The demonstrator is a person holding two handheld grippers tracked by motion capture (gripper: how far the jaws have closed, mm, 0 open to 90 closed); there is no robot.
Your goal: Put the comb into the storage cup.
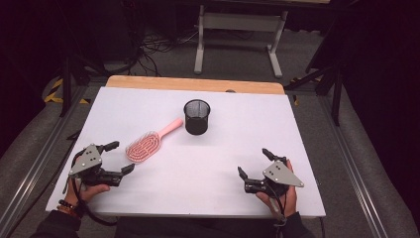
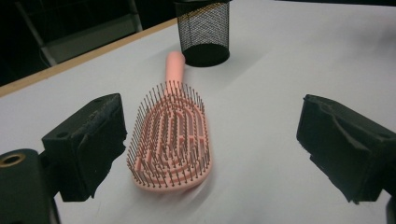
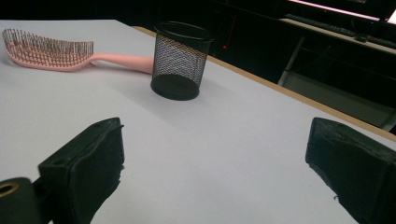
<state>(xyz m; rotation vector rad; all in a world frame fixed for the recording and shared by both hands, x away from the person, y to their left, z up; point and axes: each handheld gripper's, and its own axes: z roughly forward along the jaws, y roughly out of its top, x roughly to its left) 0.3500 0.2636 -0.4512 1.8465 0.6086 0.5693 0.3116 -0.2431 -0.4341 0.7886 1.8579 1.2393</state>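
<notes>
Pink brush (image 1: 146,143) lies bristles up on the white surface (image 1: 208,168), left of centre, handle pointing toward the black mesh cup (image 1: 197,117). Handle tip ends just beside the cup base; contact cannot be told. Cup stands upright, near the middle of the far half.

Left gripper (image 1: 120,157): fingers (image 2: 88,144) wide, nothing held, low over the surface. Brush head lies just ahead of them, slightly toward the left finger.

Right gripper (image 1: 254,162): fingers (image 3: 86,163) wide, nothing held, over bare surface at the near right, well apart from cup and brush.
</notes>
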